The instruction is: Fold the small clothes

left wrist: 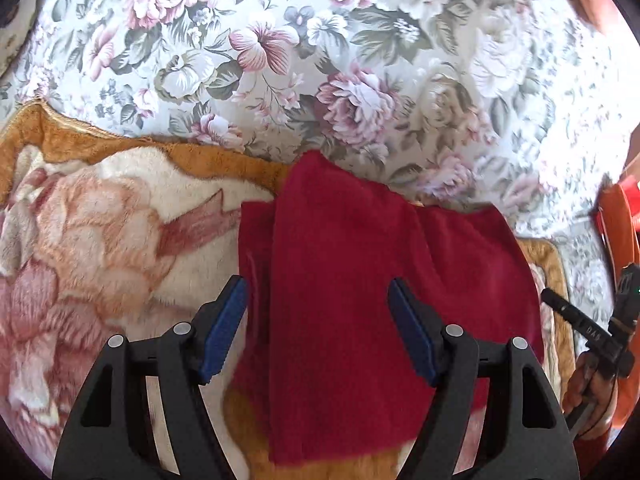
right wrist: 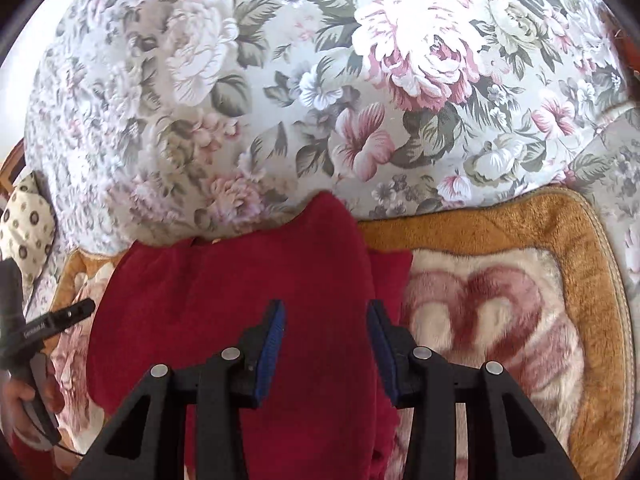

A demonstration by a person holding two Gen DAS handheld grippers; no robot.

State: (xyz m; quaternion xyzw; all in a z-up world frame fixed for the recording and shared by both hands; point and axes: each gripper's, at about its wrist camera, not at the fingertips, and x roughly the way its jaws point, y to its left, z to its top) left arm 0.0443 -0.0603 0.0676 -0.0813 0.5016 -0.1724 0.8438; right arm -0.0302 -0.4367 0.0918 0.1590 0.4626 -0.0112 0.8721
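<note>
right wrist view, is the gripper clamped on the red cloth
No, the right gripper hangs open above the red cloth, with nothing pinched between its blue pads.

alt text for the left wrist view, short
An open claw hovers over a partly folded dark red garment lying on a plush orange-and-cream blanket, with floral bedding beyond it.
</note>
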